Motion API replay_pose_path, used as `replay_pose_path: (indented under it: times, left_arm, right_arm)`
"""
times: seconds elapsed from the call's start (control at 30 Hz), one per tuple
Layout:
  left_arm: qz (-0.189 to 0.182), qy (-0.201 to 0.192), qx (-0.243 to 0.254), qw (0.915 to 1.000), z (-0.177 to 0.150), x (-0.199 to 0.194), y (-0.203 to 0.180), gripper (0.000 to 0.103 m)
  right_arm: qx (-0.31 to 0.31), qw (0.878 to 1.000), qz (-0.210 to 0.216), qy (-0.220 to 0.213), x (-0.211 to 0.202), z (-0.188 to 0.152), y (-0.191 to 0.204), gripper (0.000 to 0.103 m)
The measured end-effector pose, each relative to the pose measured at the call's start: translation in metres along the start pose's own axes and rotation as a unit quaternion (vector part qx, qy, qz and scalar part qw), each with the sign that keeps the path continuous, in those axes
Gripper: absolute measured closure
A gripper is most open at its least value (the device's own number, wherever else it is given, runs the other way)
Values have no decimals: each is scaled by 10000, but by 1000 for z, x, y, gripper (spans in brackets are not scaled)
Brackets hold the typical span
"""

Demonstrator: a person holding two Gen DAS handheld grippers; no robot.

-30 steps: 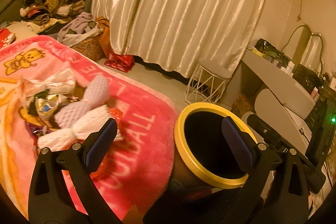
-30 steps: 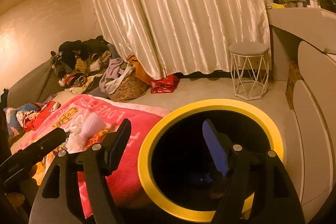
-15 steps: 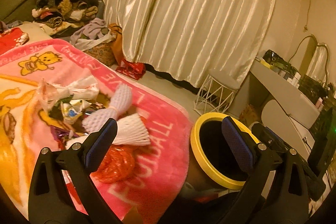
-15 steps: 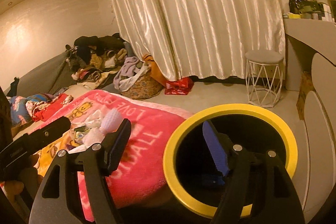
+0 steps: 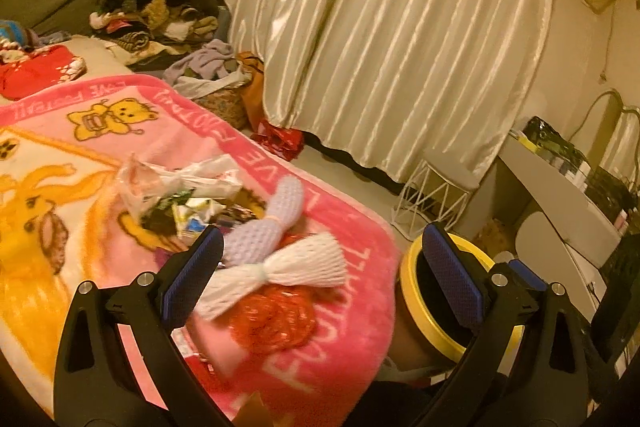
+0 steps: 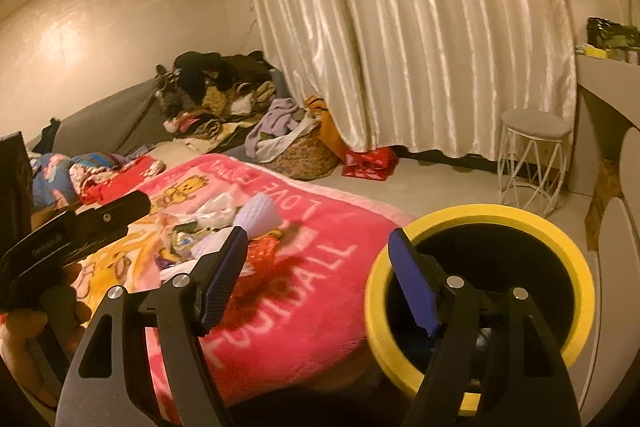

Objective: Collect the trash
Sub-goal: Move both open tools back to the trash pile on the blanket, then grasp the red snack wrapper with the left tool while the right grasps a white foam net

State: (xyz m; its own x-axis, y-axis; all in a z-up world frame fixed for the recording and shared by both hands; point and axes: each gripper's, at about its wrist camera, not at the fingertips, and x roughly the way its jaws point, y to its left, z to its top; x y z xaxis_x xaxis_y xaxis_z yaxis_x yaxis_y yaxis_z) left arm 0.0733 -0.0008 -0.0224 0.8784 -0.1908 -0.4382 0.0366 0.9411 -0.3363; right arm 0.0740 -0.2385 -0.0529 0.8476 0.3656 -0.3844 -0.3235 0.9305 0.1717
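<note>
Trash: a loose heap on the pink blanket (image 5: pixel 328 359) — white foam net (image 5: pixel 288 273), lilac foam net (image 5: pixel 276 215), crumpled red mesh (image 5: pixel 276 319), clear plastic bag (image 5: pixel 180 179) and shiny wrappers (image 5: pixel 192 215), all touching or overlapping.
Where it sits: mid-blanket on the bed, near the edge that faces the bin; the white net lies on the red mesh, just ahead of the left fingers.
Bin: black, yellow rim (image 6: pixel 480 215), on the floor right beside the bed edge; something lies in the bottom, too dark to tell what.
Left hand-held gripper (image 5: pixel 320 279): jaws wide apart, nothing between the pads; one blue pad in front of the heap, the other in front of the bin mouth.
Right hand-held gripper (image 6: pixel 320 283): jaws opening, nothing between them; it straddles the gap between blanket and bin.
In the way: the left tool's black body crosses the right view's left side, with the person's hand (image 6: pixel 24 331) below it.
Around: cream curtain (image 6: pixel 420 27), white wire stool (image 6: pixel 532 155), red bag (image 6: pixel 370 161) on the floor, a full patterned basket (image 6: pixel 300 151), clothes pile (image 5: pixel 160 3) at the bed's far end, table (image 5: pixel 560 195) at right.
</note>
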Motion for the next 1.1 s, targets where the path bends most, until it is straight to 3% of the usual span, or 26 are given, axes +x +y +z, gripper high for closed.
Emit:
replay_pose_path:
  times: [0.57,0.87,1.1]
  left_arm:
    - [521,126,-46,9986,-4,-14,51,12]
    - [637,746,-247,9949,-27,-4,80,12]
    - [536,1198,-456,9903,-45,10,89,22]
  right_arm:
    - [-467,9958,568,554,50,7,50,29]
    - [-887,9904,775,729,84,18,68,28]
    - [-1159,9829,985,1042,126,23,82,28]
